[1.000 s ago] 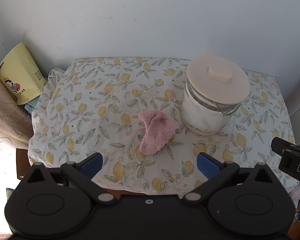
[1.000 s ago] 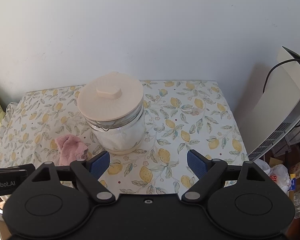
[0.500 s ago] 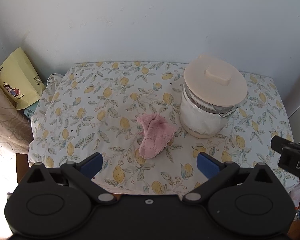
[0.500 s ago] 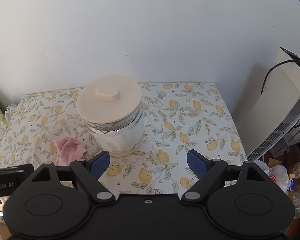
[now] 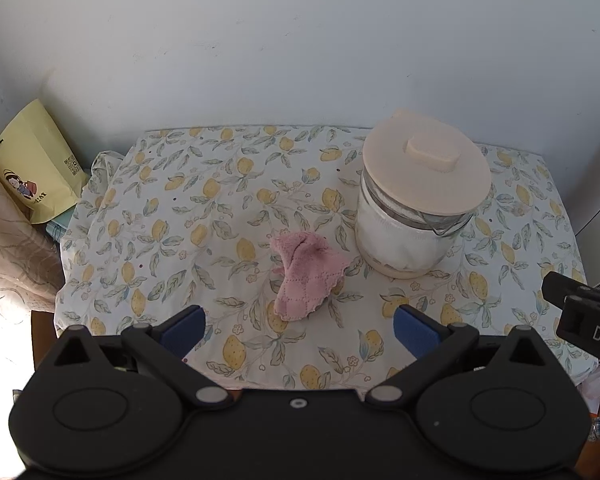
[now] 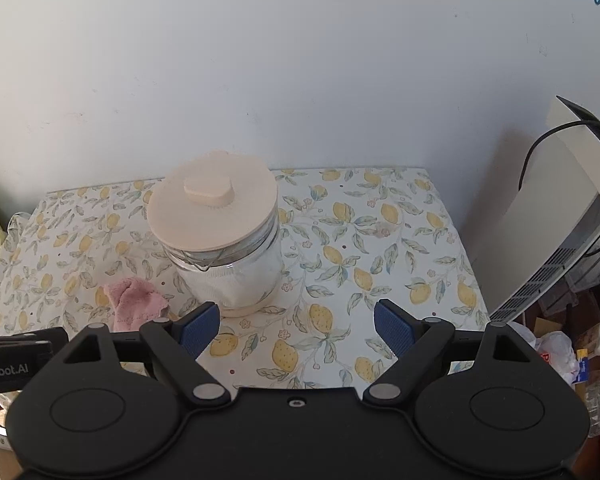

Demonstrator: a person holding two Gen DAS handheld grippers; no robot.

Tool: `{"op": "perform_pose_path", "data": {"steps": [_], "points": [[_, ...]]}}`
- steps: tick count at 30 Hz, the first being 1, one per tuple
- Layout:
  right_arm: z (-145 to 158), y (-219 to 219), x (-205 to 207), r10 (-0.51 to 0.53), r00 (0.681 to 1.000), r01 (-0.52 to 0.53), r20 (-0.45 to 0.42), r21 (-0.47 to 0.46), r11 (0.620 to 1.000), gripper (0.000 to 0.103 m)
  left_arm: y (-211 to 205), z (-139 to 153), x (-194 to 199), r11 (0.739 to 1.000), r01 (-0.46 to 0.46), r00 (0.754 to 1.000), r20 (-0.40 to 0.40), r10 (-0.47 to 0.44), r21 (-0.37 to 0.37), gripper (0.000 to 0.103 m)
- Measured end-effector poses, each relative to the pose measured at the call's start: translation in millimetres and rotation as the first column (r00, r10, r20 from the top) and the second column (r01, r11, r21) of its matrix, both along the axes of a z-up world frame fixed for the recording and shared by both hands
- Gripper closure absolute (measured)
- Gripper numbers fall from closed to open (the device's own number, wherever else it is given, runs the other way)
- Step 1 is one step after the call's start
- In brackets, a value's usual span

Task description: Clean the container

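Note:
A glass jar (image 5: 404, 236) with a wide cream lid (image 5: 426, 172) stands upright on the lemon-print tablecloth (image 5: 204, 200), something white inside it. A crumpled pink cloth (image 5: 304, 276) lies just left of the jar. My left gripper (image 5: 298, 330) hovers open above the table's near edge, the cloth just ahead of its blue pads (image 5: 182, 328). In the right wrist view the jar (image 6: 228, 276) and its lid (image 6: 212, 208) sit ahead and left of my right gripper (image 6: 296, 326), which is open and empty. The cloth (image 6: 134, 306) shows at its left.
A white wall runs close behind the table. A yellow paper bag (image 5: 32, 176) leans at the left edge. A white appliance (image 6: 572, 232) with a black cable stands to the right, with bags and clutter (image 6: 560, 352) on the floor below it.
Both views have drifted slightly, so the jar and cloth sit a little higher and farther in the frames. Both grippers stay open; nothing on the table has moved.

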State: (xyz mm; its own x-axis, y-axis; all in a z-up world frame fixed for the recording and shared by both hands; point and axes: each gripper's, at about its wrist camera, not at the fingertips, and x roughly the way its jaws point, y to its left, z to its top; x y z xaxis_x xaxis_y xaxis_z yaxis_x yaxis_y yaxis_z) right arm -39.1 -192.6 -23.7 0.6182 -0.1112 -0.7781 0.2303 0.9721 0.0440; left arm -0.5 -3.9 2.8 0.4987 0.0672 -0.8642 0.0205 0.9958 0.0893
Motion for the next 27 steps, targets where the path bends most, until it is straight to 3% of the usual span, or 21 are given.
{"op": "perform_pose_path", "data": {"steps": [27], "points": [[2.7, 1.0, -11.5, -0.044, 0.999, 0.044, -0.01, 0.006, 0.999, 0.014, 16.4, -5.4, 4.4, 0.999, -0.009, 1.0, -0.024, 0.008, -0.035, 0.0]]}}
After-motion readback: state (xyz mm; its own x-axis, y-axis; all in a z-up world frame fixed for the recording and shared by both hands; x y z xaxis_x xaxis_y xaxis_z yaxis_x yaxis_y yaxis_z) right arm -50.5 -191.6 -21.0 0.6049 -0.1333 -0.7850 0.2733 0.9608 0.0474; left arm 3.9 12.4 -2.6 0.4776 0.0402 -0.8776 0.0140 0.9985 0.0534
